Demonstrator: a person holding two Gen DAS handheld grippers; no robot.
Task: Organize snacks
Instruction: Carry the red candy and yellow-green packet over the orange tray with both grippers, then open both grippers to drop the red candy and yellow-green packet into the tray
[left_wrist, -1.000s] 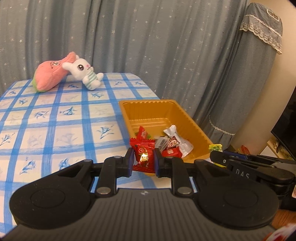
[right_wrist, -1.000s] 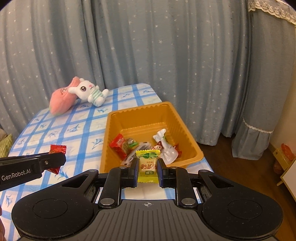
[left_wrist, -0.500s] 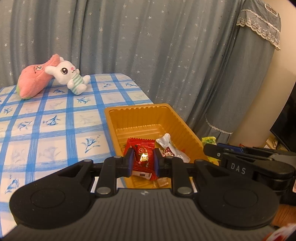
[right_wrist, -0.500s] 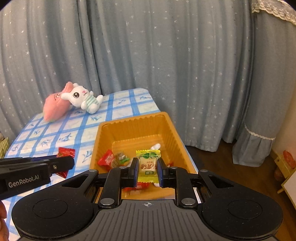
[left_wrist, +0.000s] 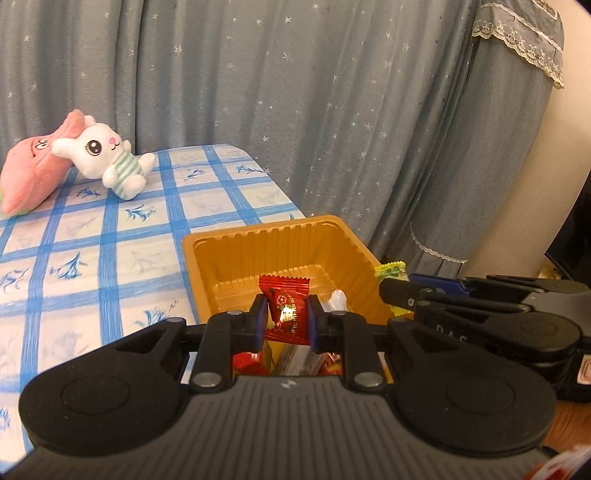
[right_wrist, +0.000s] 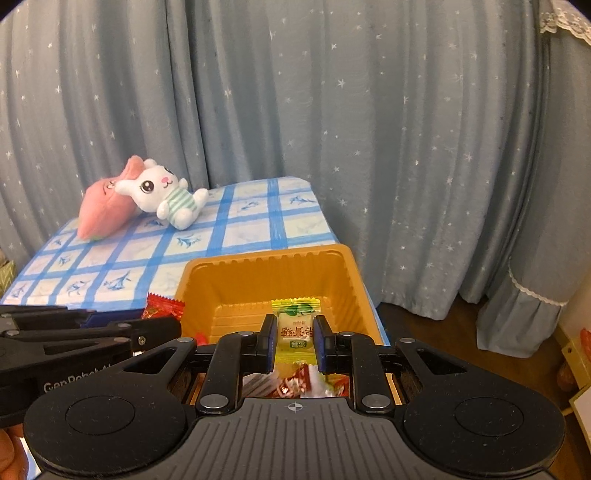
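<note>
My left gripper (left_wrist: 284, 314) is shut on a red snack packet (left_wrist: 286, 306) and holds it over the near end of the orange tray (left_wrist: 266, 236). My right gripper (right_wrist: 294, 330) is shut on a yellow-green candy packet (right_wrist: 294, 325) and holds it over the same orange tray (right_wrist: 266, 258). Several wrapped snacks lie in the tray below both grippers, mostly hidden by the fingers. The right gripper also shows in the left wrist view (left_wrist: 391, 291) at the tray's right rim. The left gripper shows in the right wrist view (right_wrist: 162, 325) at the tray's left rim.
The tray stands at the right edge of a table with a blue checked cloth (left_wrist: 110, 229). A white rabbit plush (left_wrist: 107, 158) and a pink plush (left_wrist: 33, 173) lie at the far end. Grey starred curtains (left_wrist: 295, 92) hang behind. The floor (right_wrist: 443, 325) drops off to the right.
Both grippers have moved forward over the tray with their packets still held. The tray and its snacks now sit lower and closer under the fingers.
</note>
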